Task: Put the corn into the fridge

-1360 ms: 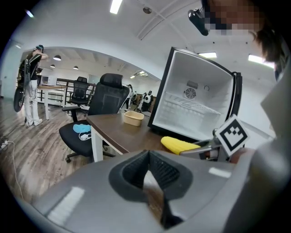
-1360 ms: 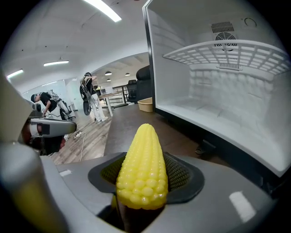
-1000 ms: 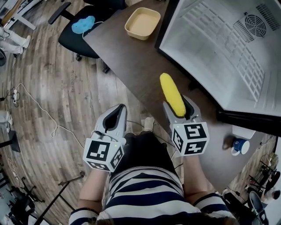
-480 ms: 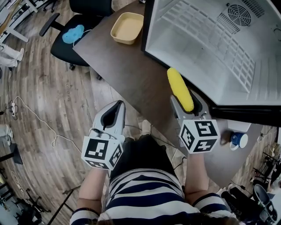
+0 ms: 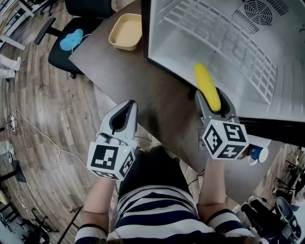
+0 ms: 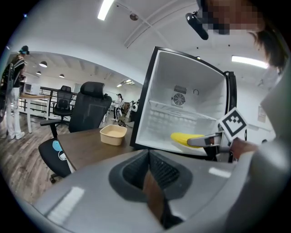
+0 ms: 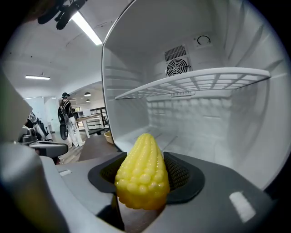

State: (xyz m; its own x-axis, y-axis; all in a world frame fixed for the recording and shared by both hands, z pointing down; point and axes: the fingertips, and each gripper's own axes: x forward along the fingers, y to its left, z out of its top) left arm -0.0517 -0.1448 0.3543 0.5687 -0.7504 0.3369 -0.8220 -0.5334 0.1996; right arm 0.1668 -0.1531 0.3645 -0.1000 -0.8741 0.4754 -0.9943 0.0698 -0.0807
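Head view: right gripper [image 5: 213, 99] pinches corn [image 5: 206, 85], whose tip is just inside the open fridge [image 5: 248, 57]. Left gripper [image 5: 125, 112] is outside the fridge, near the counter [image 5: 138, 81] edge.
Left gripper view: jaws pressed together, empty.
Right gripper view: corn between jaws, below fridge shelf [image 7: 195, 81].

I am counting two grippers, the left gripper [image 5: 127, 106] and the right gripper [image 5: 211, 96], each wearing one marker cube. One corn [image 5: 206, 85] is showing. One fridge [image 5: 248, 62] is standing on one tabletop [image 5: 143, 81], holding one wire shelf [image 7: 195, 78] and one round fan vent [image 5: 258, 8]. One tan tub [image 5: 113, 38] is sitting there too. Two black office chairs are standing by: the nearer chair [image 5: 62, 59], carrying one light blue item [image 5: 71, 39], and the farther chair [image 5: 90, 5]. One small blue and white item [image 5: 256, 156] is showing, and in the right gripper view one distant person [image 7: 67, 116] is standing
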